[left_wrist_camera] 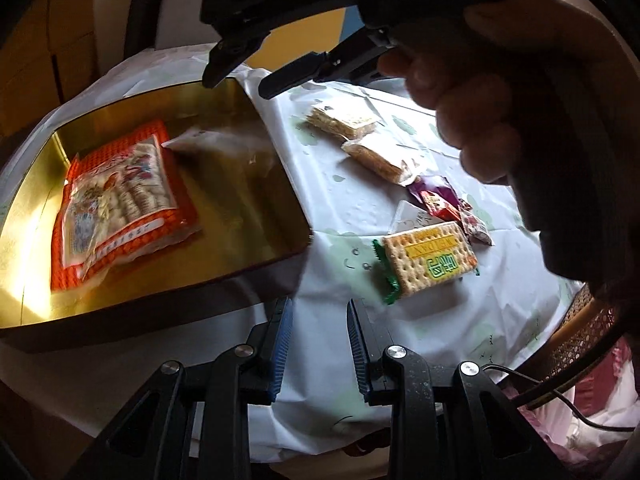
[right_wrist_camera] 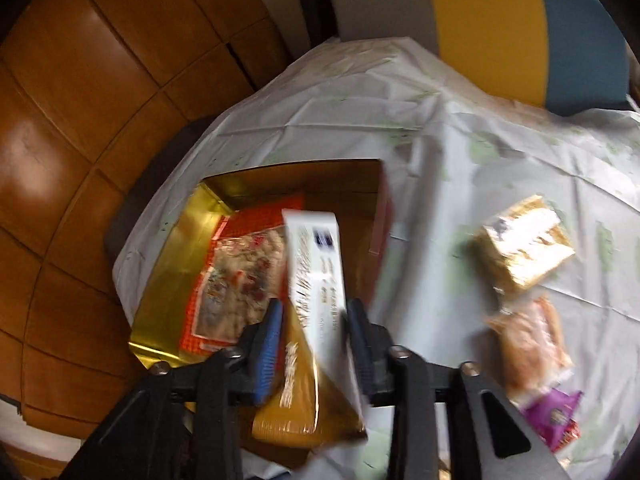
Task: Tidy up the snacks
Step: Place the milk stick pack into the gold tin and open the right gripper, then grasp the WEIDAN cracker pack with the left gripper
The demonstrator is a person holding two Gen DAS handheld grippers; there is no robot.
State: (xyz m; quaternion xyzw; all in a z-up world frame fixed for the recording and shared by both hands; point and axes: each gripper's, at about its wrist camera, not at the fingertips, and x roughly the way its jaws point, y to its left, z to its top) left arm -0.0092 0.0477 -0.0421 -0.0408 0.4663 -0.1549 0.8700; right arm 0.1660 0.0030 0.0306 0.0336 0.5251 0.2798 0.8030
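Hovering over worktop (left_wrist_camera: 352,208), left tool (left_wrist_camera: 319,302) was narrowly parted, empty | only right-wrist view showed white packet (right_wrist_camera: 316,256) loose between parted right tool (right_wrist_camera: 314,304).

no text legible on any packet.

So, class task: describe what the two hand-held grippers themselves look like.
Both are black frames with silver bolts. The left gripper and right gripper each have ridged blue pads on the fingers. A thin black cable trails beside the left one.
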